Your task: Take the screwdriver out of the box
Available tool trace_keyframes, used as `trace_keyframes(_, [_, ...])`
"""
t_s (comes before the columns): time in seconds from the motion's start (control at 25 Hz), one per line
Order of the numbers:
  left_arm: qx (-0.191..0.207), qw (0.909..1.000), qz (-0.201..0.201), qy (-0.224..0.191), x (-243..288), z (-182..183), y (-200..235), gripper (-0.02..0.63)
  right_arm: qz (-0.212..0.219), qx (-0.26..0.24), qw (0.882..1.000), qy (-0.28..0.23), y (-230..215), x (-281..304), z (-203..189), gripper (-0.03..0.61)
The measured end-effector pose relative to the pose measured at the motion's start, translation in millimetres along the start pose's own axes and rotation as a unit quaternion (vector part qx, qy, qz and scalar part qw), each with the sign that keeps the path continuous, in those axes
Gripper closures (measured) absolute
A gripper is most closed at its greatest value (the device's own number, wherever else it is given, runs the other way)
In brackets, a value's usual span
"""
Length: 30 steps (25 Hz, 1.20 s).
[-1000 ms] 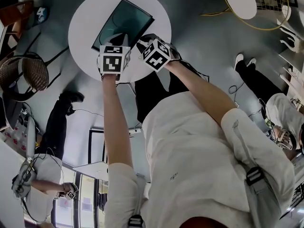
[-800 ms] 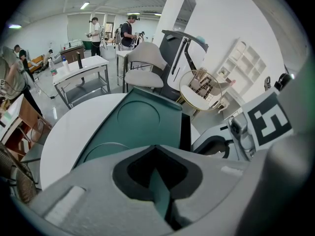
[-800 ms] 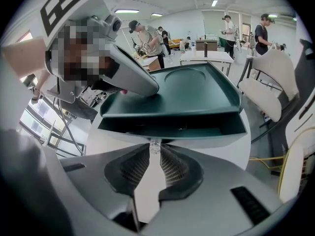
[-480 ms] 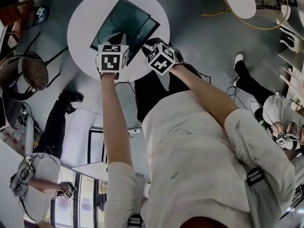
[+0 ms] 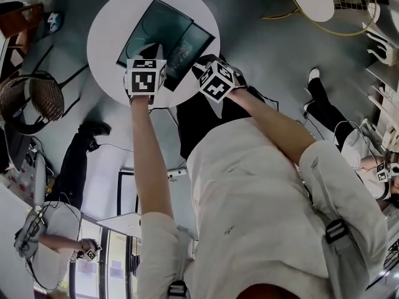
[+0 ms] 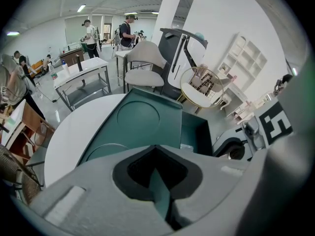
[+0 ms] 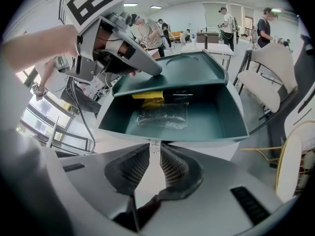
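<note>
We are finding the right claw [image 7: 153, 149] narrowly parted, empty, just short of the open box [image 7: 231, 117]; left claw [image 6: 158, 181] is gripping its lid [image 6: 142, 117]; clear bag [image 7: 162, 114] lying inside.

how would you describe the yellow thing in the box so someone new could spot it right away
On the round white table stands a dark green box, partly covered by its lid. Inside, along the far wall just under the lid's edge, lies a yellow item, the only bright colour there, beside a clear plastic bag.
</note>
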<state>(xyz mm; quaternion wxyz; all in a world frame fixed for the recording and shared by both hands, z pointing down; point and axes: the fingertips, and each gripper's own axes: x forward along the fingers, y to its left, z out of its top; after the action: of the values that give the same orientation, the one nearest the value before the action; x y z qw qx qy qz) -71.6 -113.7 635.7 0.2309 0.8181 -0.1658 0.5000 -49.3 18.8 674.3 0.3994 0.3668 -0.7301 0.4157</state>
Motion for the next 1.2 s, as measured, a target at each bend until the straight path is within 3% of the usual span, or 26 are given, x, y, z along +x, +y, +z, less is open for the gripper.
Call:
trace_keyframes(0.56, [-0.003,0.9999,0.012,0.001,1,-1,-2,0.604,0.007,-0.008,1.0,0.01,5,-11,-34,0.508])
trace_keyframes(1.2, [-0.002,0.9993,0.036,-0.001,2,0,-8,0.604,0.011,-0.012,1.0,-0.001,4,-23,-46,0.495])
